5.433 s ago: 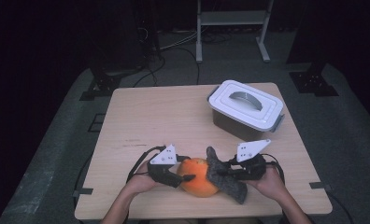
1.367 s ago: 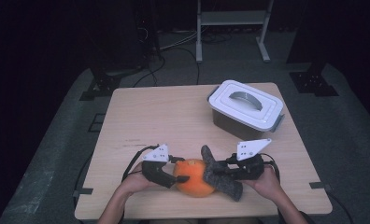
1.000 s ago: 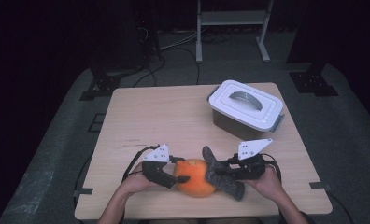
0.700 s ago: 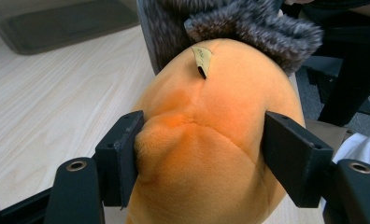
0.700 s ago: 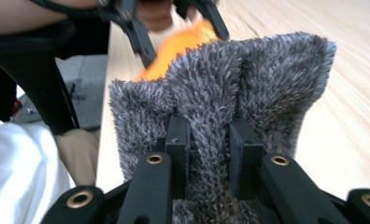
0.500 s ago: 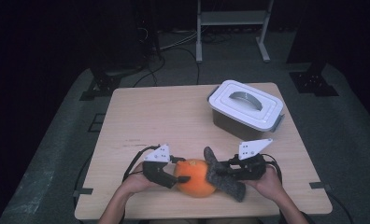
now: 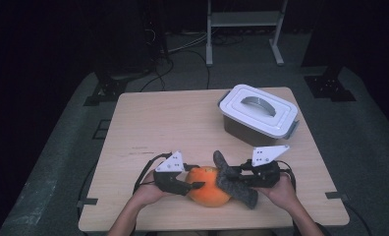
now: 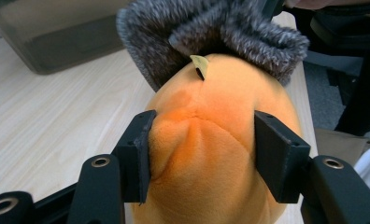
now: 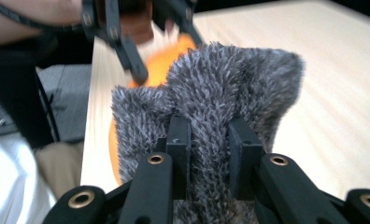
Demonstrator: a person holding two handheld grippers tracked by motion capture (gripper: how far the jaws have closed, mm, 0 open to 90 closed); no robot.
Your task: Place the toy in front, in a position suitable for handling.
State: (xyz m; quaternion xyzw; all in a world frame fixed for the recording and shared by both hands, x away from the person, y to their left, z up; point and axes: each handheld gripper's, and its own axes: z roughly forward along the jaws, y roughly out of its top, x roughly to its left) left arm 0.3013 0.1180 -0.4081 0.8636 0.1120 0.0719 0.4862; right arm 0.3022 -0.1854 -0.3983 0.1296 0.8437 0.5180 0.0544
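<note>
Near the counter's front edge, left gripper (image 7: 195, 185) clamps an orange plush (image 8: 211, 140) while right gripper (image 9: 210, 135) pinches a grey fuzzy sock (image 9: 225, 88); uneven pulling could slip the sock free.

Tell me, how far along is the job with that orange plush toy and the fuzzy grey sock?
Both grasps look done: the left gripper clamps the orange plush toy, the right gripper pinches the grey sock. In hand: the sock lies against the toy's far end, covering little. Left, probably: pulling it over the rest.
</note>
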